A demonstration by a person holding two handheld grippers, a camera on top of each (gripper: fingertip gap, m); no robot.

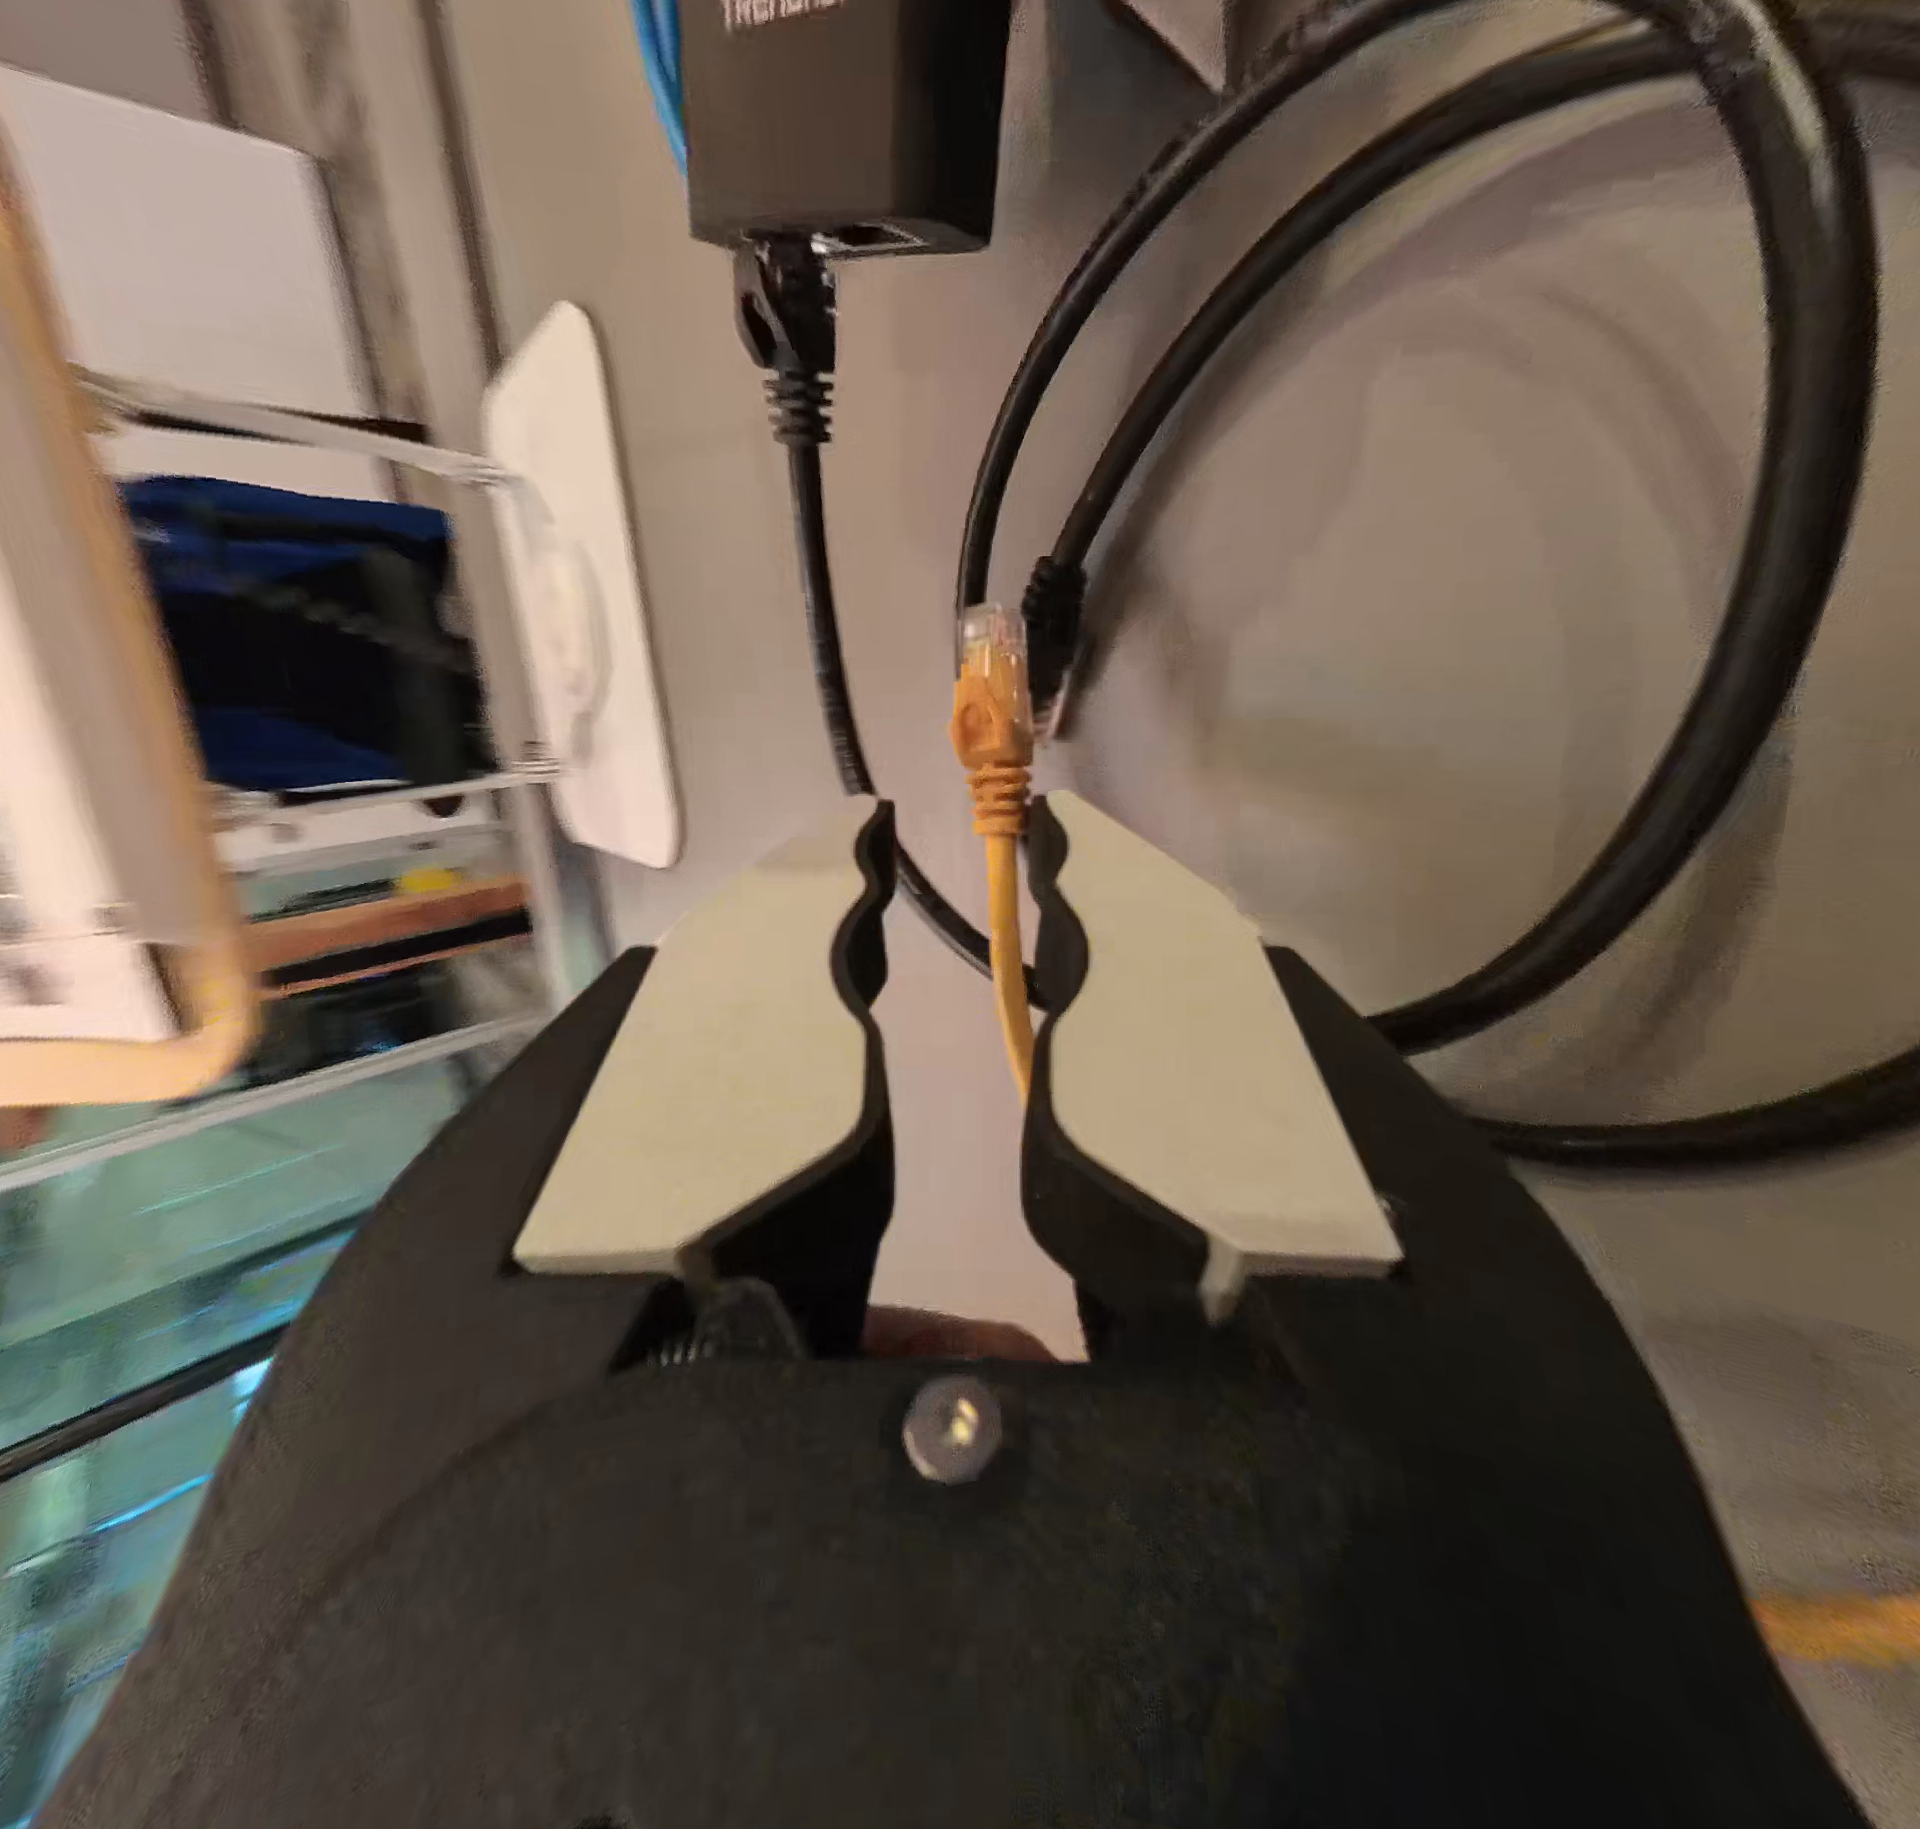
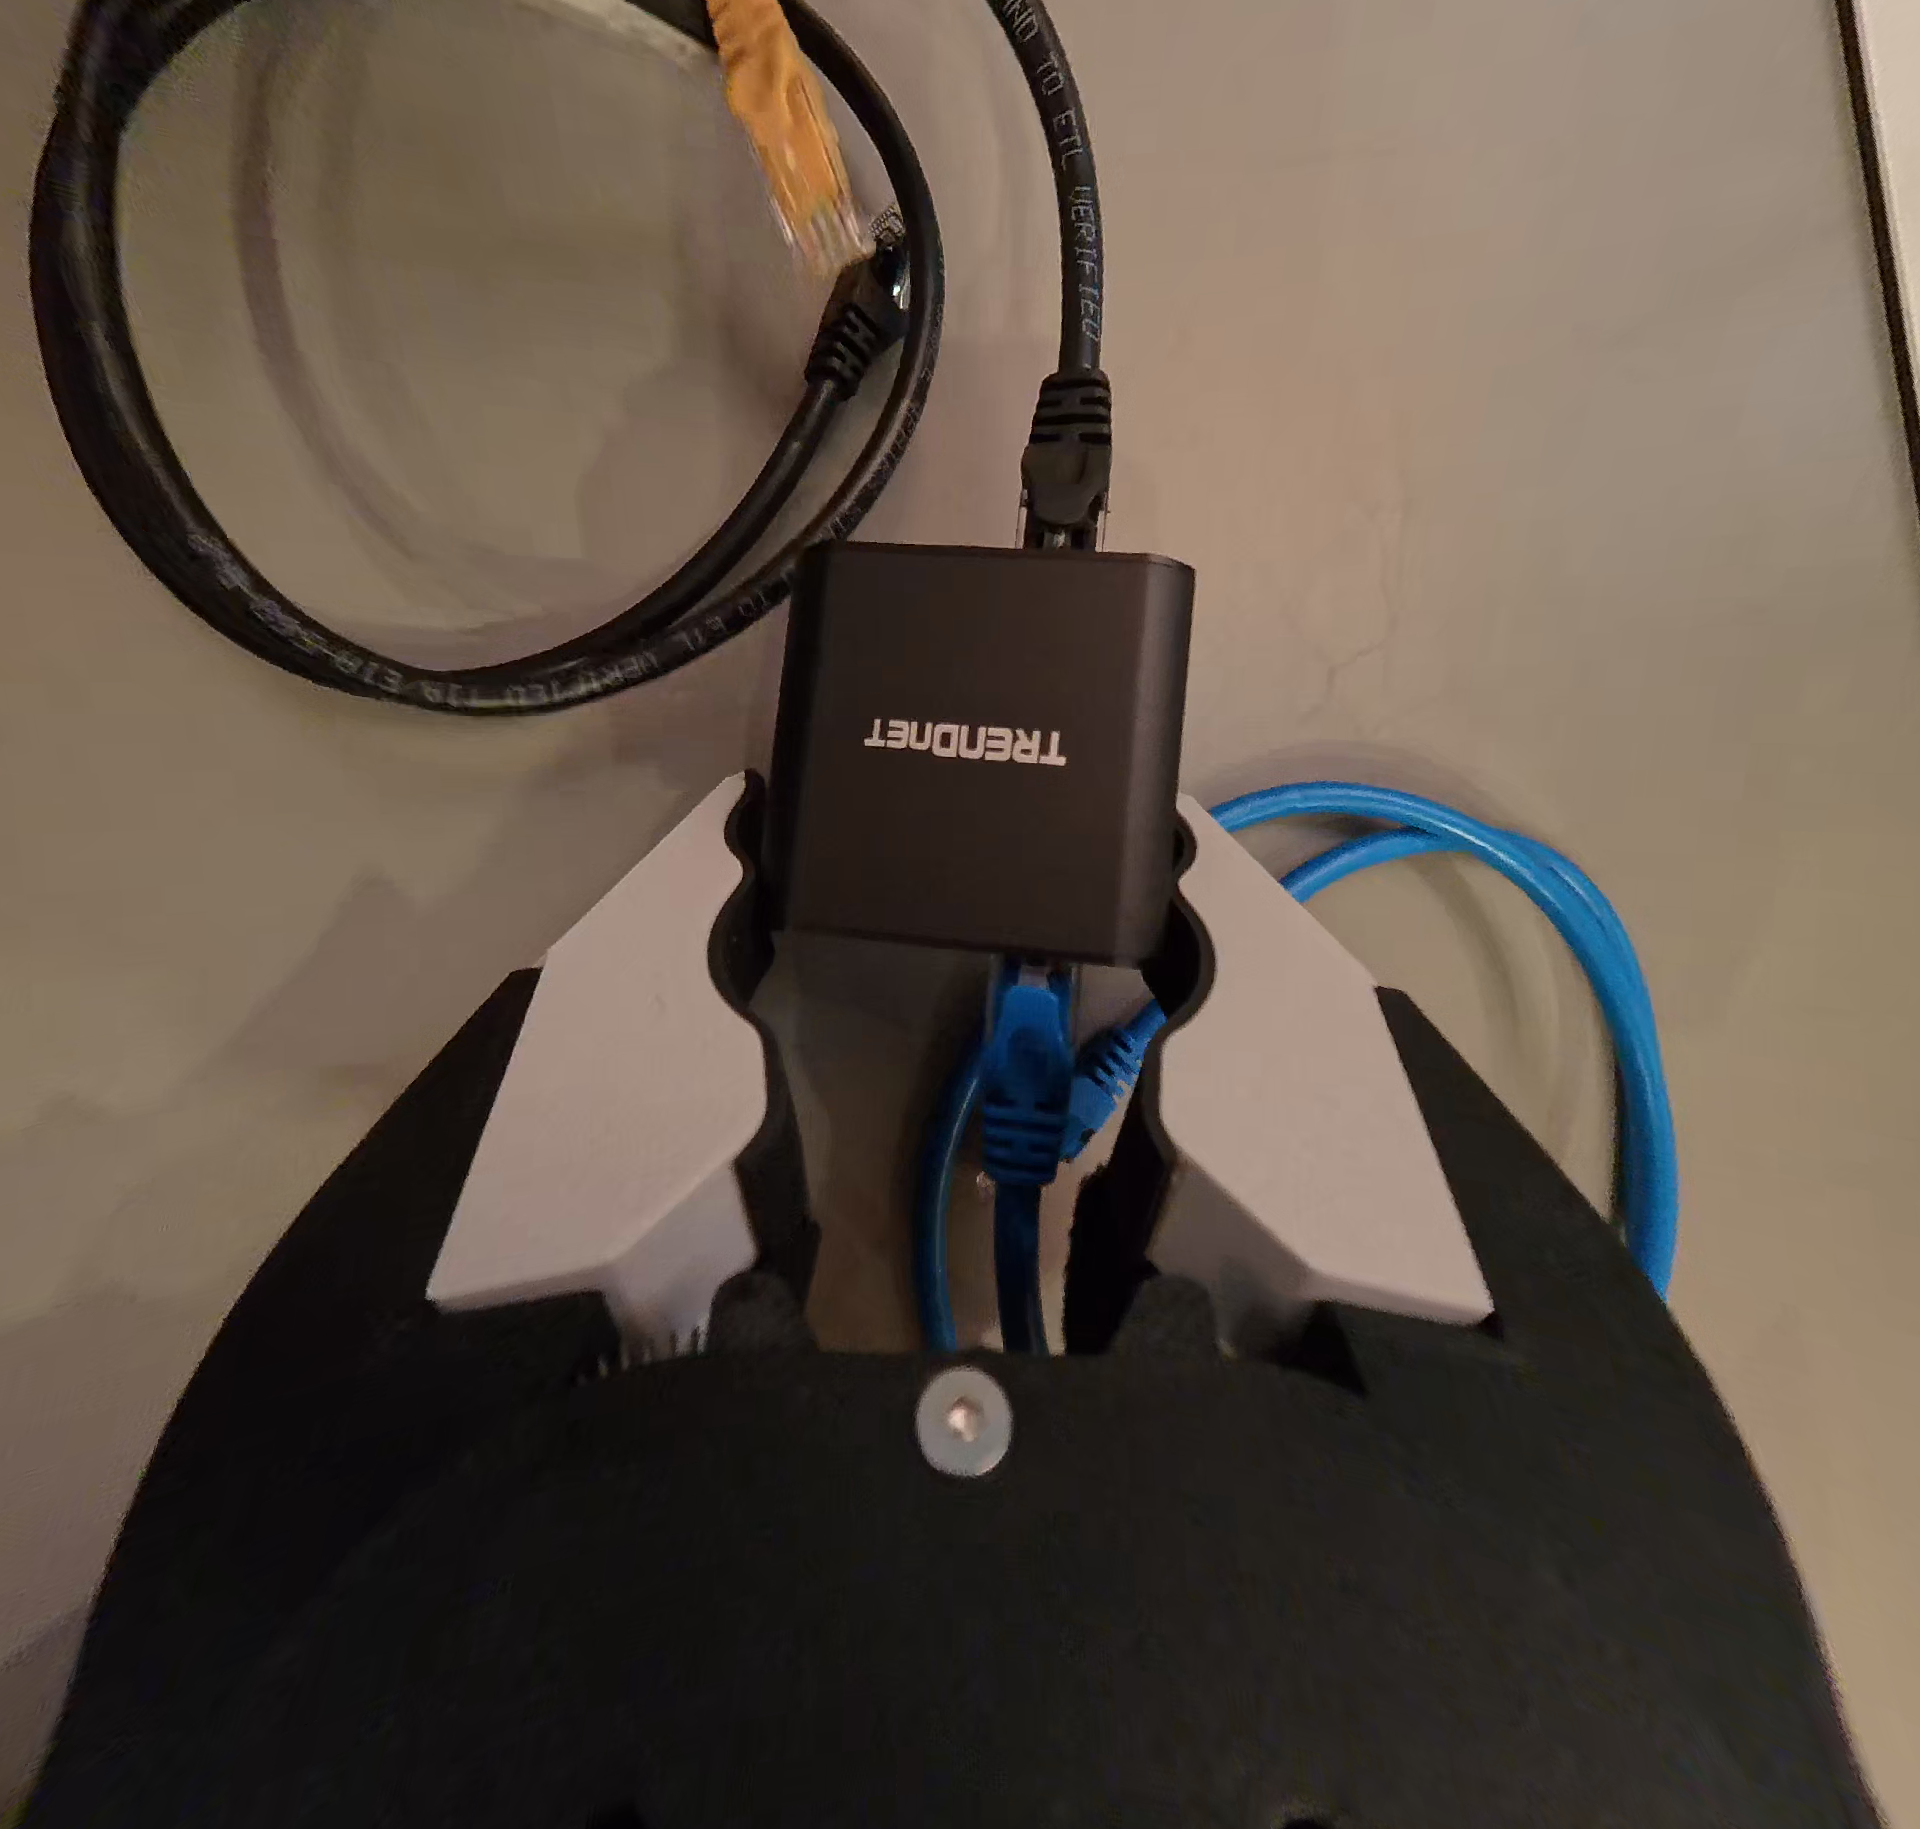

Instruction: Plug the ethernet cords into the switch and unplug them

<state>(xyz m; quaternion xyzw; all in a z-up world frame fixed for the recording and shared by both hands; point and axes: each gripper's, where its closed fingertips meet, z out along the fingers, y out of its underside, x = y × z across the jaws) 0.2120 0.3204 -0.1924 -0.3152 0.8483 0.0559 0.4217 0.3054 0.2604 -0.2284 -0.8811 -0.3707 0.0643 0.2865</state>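
Switch (image 2: 982, 751), a small black box, sits mid-frame in the right wrist view on the grey counter (image 2: 1455, 429), clamped at its near end between the fingers of the right hand-held gripper (image 2: 966, 844), whose jaws press its two sides. At the upper left of that view a black cord (image 2: 135, 491) lies in a loop, its loose black plug (image 2: 857, 335) just beside the clear tip of the orange plug (image 2: 790, 148) coming in from the top edge. Right of these, another black plug (image 2: 1070, 460) is seated in the switch's far face. Nearer the camera, a blue plug (image 2: 1023, 1083) is seated in the near face, a second blue plug (image 2: 1107, 1083) lies loose beside it, and the blue cord (image 2: 1621, 1000) coils at the right. In the left wrist view, blurred shelving (image 1: 312, 636) fills the left side, and the switch (image 1: 842, 75) stands at top centre with the black plug (image 1: 784, 335) in it. The left hand-held gripper (image 1: 961, 834) is partly open; the orange cord (image 1: 1008, 938) runs between its fingers against the right one, and whether it is gripped I cannot tell.
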